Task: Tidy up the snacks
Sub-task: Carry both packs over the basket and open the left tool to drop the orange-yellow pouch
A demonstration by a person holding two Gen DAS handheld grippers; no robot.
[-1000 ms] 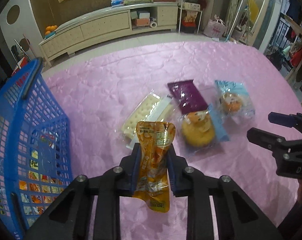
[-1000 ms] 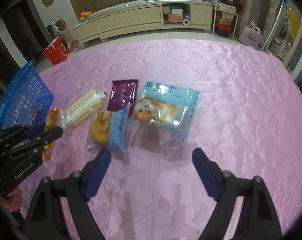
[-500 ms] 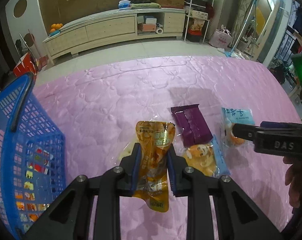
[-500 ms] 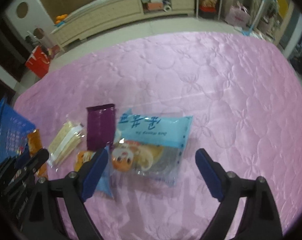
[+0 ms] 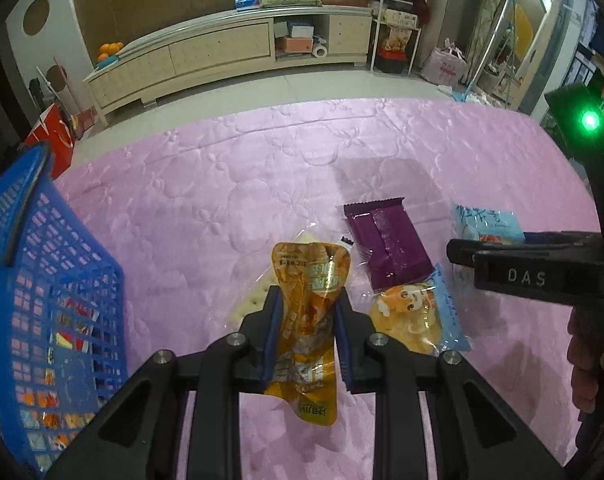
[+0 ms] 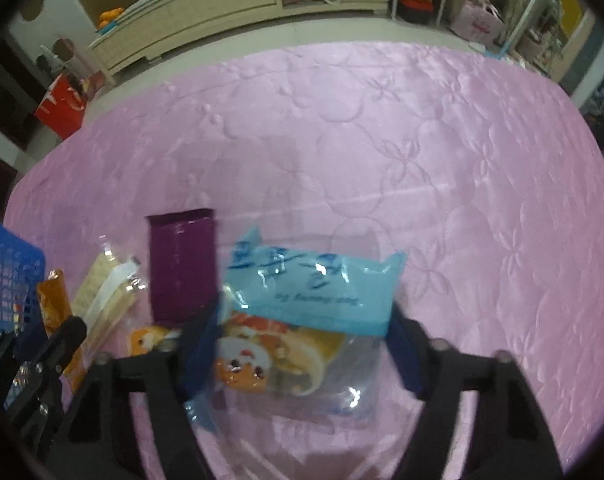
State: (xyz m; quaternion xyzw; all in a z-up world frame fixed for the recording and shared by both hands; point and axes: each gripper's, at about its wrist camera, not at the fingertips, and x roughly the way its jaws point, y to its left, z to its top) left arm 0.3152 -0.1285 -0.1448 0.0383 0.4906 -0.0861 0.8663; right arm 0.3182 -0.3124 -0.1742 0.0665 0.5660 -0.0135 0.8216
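Orange pouch (image 5: 307, 320) sits pinched between the left fingers (image 5: 272, 336); right fingers (image 6: 200, 344), just closing, flank the blue packet (image 6: 302, 300).

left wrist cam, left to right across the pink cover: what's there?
blue basket → orange pouch in the left gripper → purple packet → light-blue bun pack → right gripper. Cracker pack and cartoon bun pack left out: they overlap.
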